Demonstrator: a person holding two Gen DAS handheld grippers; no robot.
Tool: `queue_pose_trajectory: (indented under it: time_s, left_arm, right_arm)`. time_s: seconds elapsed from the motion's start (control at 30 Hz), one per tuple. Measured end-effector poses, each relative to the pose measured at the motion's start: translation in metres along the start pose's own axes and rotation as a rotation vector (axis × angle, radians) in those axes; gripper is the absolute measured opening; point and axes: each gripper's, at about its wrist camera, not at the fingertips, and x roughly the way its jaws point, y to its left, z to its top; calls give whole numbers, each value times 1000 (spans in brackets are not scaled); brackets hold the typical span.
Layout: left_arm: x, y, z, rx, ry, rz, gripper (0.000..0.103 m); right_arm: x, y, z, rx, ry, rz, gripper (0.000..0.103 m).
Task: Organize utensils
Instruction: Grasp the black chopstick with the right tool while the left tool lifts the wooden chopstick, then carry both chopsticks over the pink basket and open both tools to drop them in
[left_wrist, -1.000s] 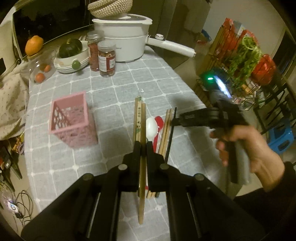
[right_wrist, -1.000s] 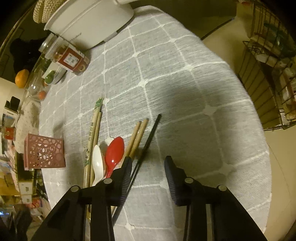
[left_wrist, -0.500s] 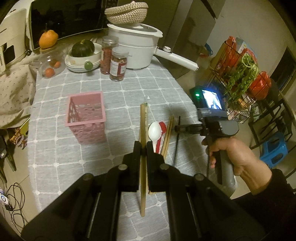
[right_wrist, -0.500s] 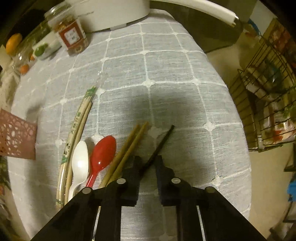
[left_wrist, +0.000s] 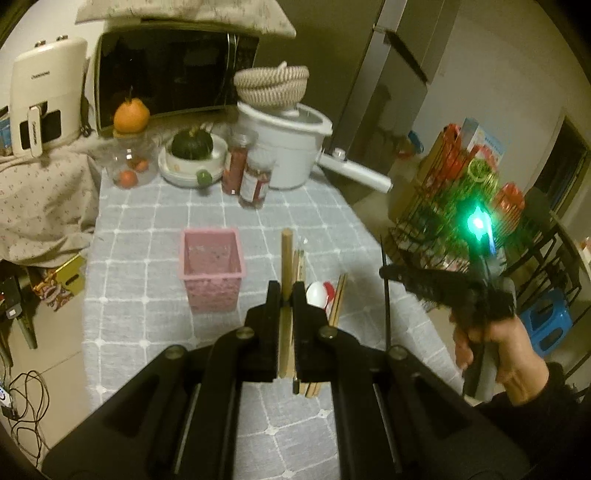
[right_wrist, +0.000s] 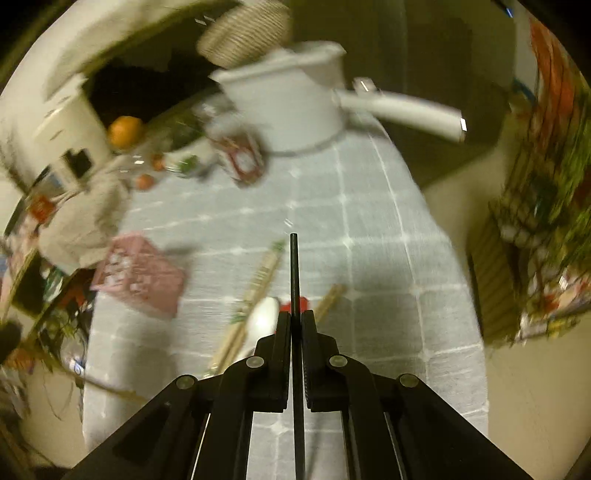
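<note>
My left gripper (left_wrist: 286, 291) is shut on a wooden chopstick (left_wrist: 285, 258) and holds it above the table, right of the pink holder (left_wrist: 212, 269). My right gripper (right_wrist: 296, 317) is shut on a black chopstick (right_wrist: 294, 273), lifted off the table; it also shows in the left wrist view (left_wrist: 386, 275), where the black chopstick (left_wrist: 386, 306) hangs upright. On the cloth lie a white spoon (left_wrist: 316, 293), a red spoon (left_wrist: 330, 290), wooden chopsticks (left_wrist: 338, 301) and a wrapped pair (right_wrist: 260, 280). The pink holder also shows in the right wrist view (right_wrist: 138, 277).
A white pot (left_wrist: 288, 147) with a long handle, two jars (left_wrist: 245, 173), a plate with a green squash (left_wrist: 192, 155) and a glass jar with an orange (left_wrist: 129, 147) stand at the table's far end. A wire rack (left_wrist: 461, 206) stands right of the table (left_wrist: 147, 229).
My right gripper closed on the black chopstick and lifted it off the table. My left gripper rose and tilted up with the wooden chopstick.
</note>
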Motion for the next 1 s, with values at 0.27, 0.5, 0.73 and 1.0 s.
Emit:
queue_pose_trajectory:
  time_s: [0.27, 0.5, 0.73, 1.0]
  left_arm:
    - [-34, 5, 20, -26, -165, -10, 7]
    - [-57, 15, 45, -49, -300, 26, 7]
    - [-51, 21, 69, -19, -340, 108, 7]
    - [-2, 40, 85, -26, -244, 165, 7]
  right_arm:
    - [-64, 51, -10, -153, -180, 38, 5]
    - [-101, 80, 9, -187, -312, 107, 5]
    - [-123, 101, 45, -161, -371, 213, 5]
    - [-121, 113, 67, -143, -402, 234, 5]
